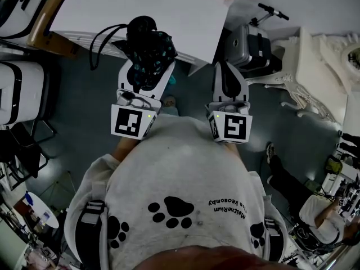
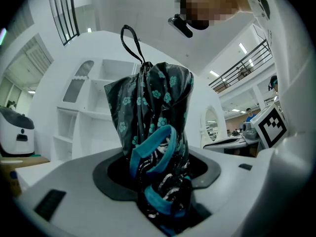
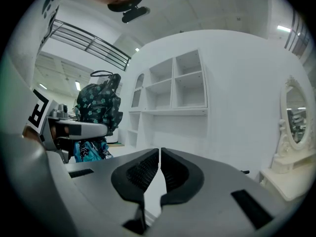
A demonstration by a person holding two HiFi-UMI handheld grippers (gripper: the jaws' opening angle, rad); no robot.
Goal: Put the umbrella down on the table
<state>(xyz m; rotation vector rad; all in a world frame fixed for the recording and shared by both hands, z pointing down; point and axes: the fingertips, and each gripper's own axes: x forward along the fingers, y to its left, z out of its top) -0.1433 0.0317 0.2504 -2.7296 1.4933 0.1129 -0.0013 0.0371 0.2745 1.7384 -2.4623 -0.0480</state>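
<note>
The white worktop (image 1: 146, 10) lies straight ahead of both tools, its near edge seemingly just under the far end of the folded umbrella (image 1: 147, 46). The left tool (image 2: 160, 174) grips the umbrella, jaws partway apart around the bundle, whose long axis runs forward along the tool, strap loop farthest out. The right tool (image 3: 159, 174), alongside, is closed and empty, so lowering falls to the left.
</note>
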